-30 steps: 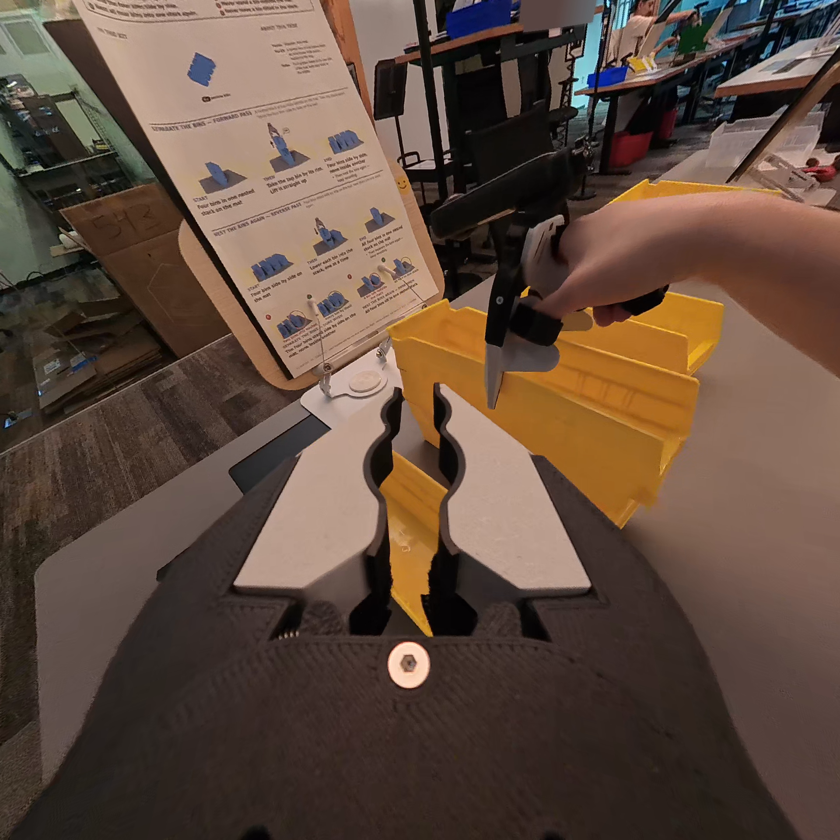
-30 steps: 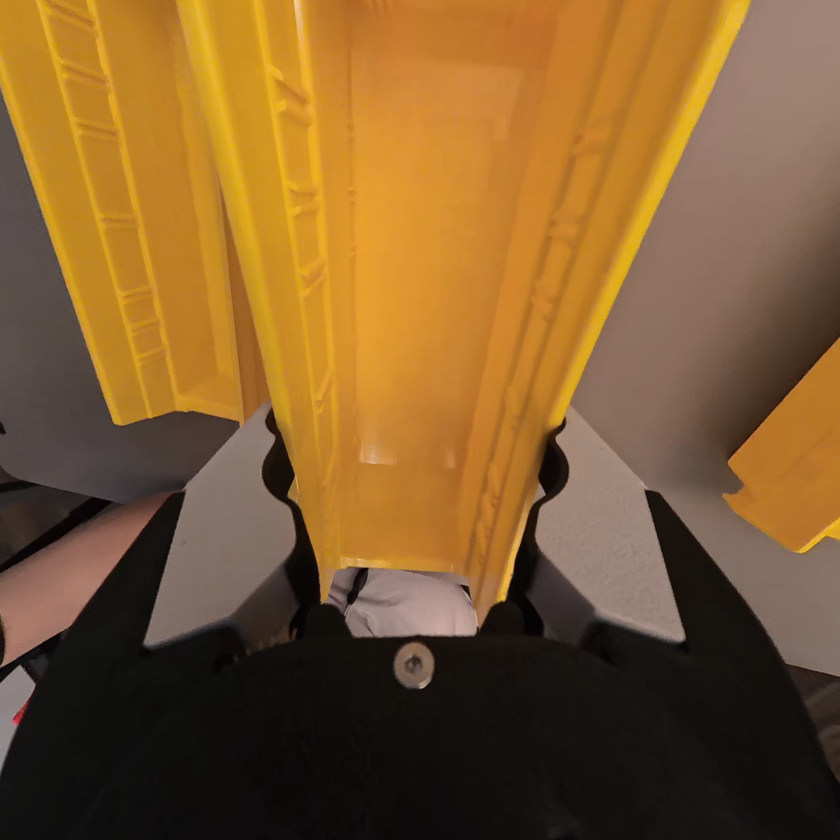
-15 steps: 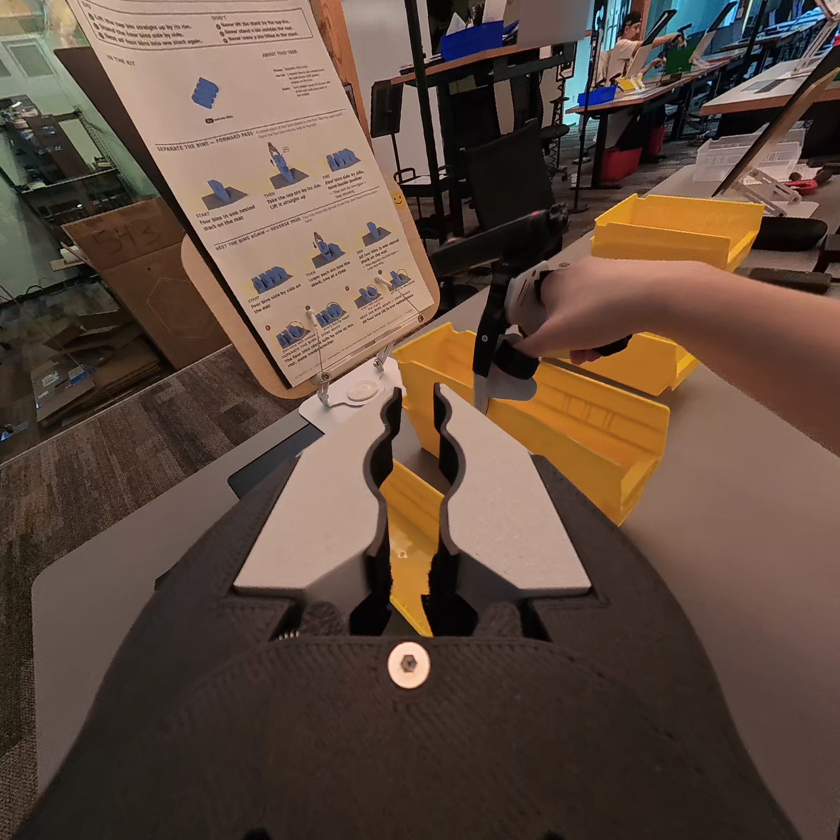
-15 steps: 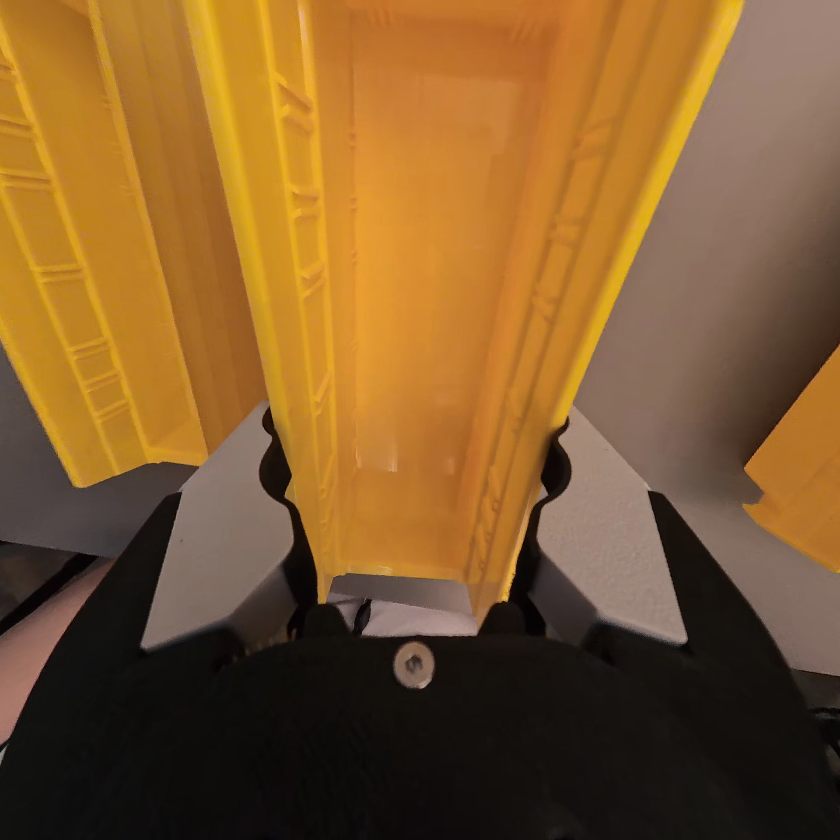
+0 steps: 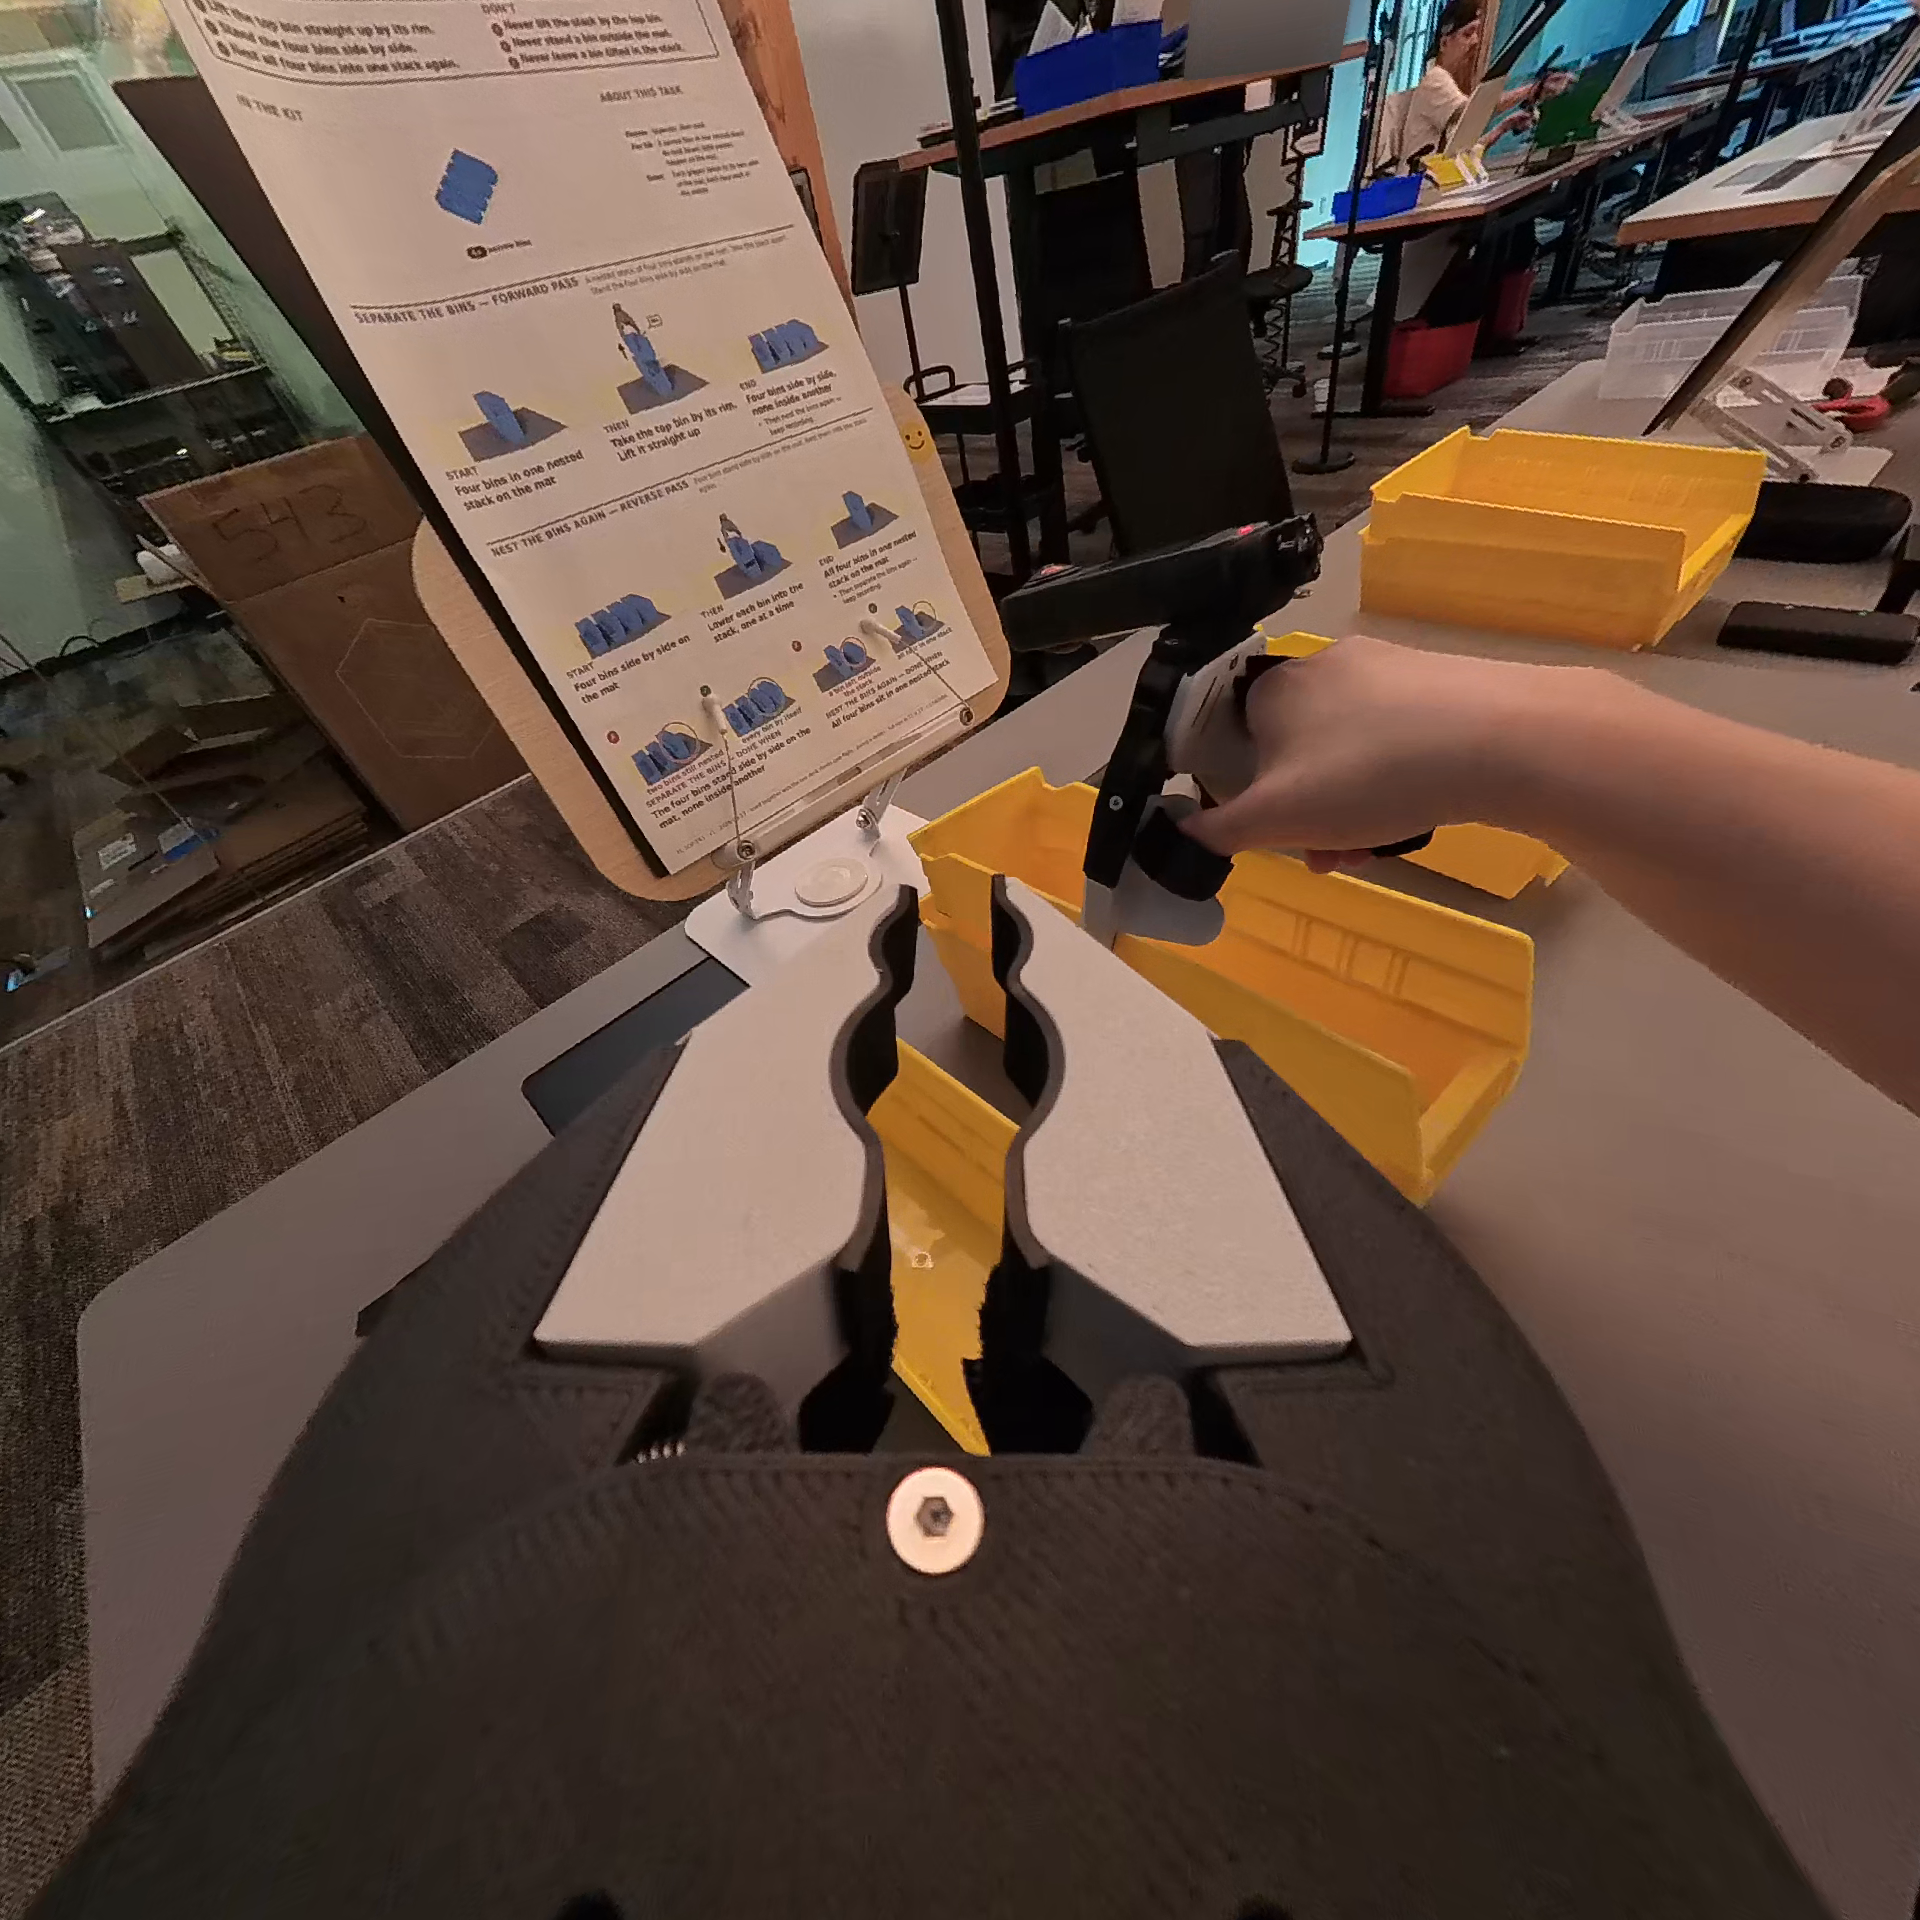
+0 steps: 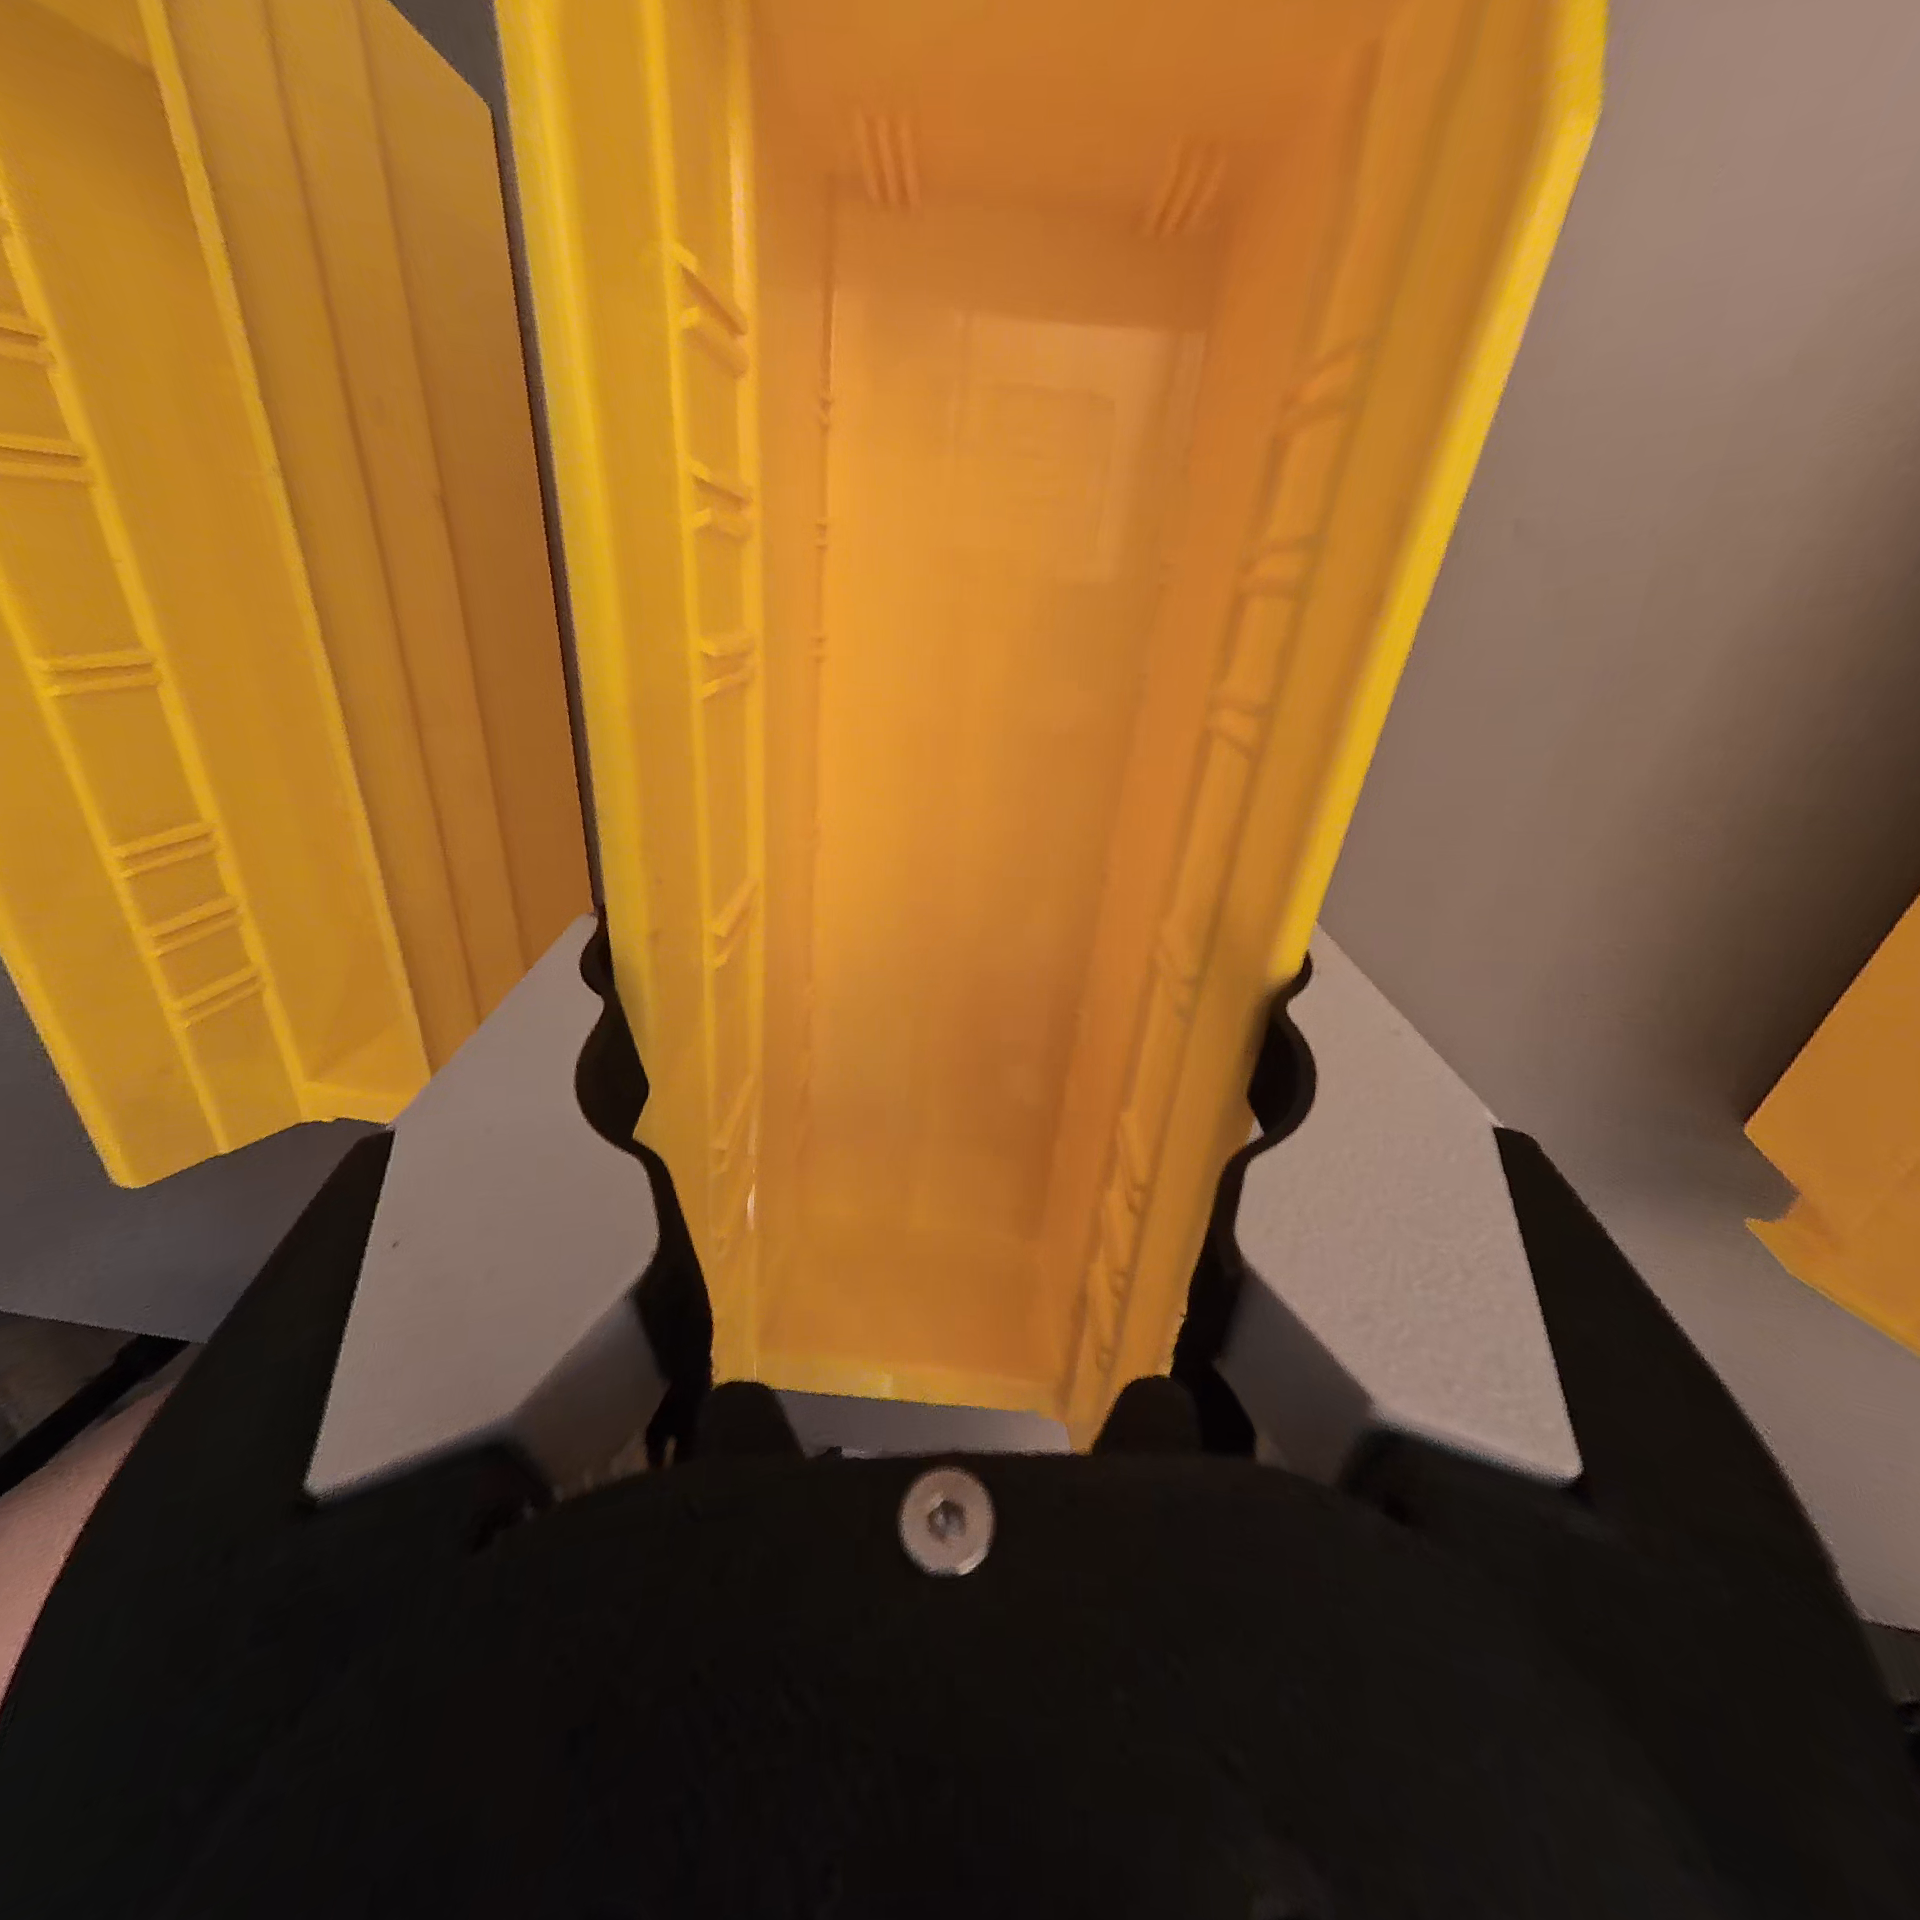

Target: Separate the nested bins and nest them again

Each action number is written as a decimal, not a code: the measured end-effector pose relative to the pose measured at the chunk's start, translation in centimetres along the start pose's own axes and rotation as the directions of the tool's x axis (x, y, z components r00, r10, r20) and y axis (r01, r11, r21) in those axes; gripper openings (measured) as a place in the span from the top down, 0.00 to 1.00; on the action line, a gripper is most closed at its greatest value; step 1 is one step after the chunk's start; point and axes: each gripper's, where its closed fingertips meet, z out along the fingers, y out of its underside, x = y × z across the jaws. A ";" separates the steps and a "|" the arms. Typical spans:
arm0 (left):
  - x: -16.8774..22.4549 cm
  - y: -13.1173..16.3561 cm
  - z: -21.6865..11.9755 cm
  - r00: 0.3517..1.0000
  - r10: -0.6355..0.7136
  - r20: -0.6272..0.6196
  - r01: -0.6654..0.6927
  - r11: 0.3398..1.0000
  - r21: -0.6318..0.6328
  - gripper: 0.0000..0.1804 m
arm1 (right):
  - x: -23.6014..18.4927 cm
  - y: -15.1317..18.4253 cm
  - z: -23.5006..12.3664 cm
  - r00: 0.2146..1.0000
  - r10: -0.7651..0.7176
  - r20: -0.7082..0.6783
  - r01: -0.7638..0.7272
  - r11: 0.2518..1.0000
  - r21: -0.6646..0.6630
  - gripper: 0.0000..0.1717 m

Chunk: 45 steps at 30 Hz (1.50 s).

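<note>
In the left wrist view my left gripper [image 5: 951, 914] is shut on the thin wall of a yellow bin [image 5: 940, 1174], which shows between the pads and hangs below them. In the right wrist view my right gripper [image 6: 951, 966] straddles another yellow bin [image 6: 997, 727] across its width, jaws wide, one pad beside each long wall. That bin [image 5: 1340, 997] rests flat on the grey table [image 5: 1662, 1351], and the hold on it looks loosened. A hand [image 5: 1351, 748] holds the right gripper [image 5: 1143, 914] over that bin's far end.
A third yellow bin [image 6: 208, 623] lies close beside the straddled one and shows behind the hand [image 5: 1475, 857]. Nested yellow bins [image 5: 1538, 551] stand on a farther table. An instruction board [image 5: 582, 436] stands at the table's far left edge, floor beyond.
The right gripper brought its bin down from a tilted, lifted pose to rest on the table. Its jaws widened and the bin slid deeper between the fingers. The left gripper rose, its bin wall unmoved.
</note>
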 end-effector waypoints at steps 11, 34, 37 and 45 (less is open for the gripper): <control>-0.2 0.4 0.1 1.000 -0.012 0.001 0.012 1.000 -0.021 0.92 | -1.8 -1.7 -3.4 0.991 -0.100 0.094 0.081 0.979 0.187 0.25; 0.1 1.4 1.4 1.000 0.013 0.013 -0.012 0.995 -0.095 0.92 | -2.7 13.2 -2.8 0.060 -0.980 -0.187 0.971 0.014 0.239 0.70; 0.0 1.5 1.6 1.000 0.009 0.012 -0.007 0.995 -0.097 0.92 | -3.2 10.5 -4.6 0.035 -0.963 -0.266 0.964 -0.038 0.264 0.70; 0.1 2.1 2.1 1.000 0.018 0.002 -0.018 0.992 -0.128 0.92 | -1.4 -7.4 -4.0 0.136 -0.903 -0.408 0.974 0.046 0.222 0.72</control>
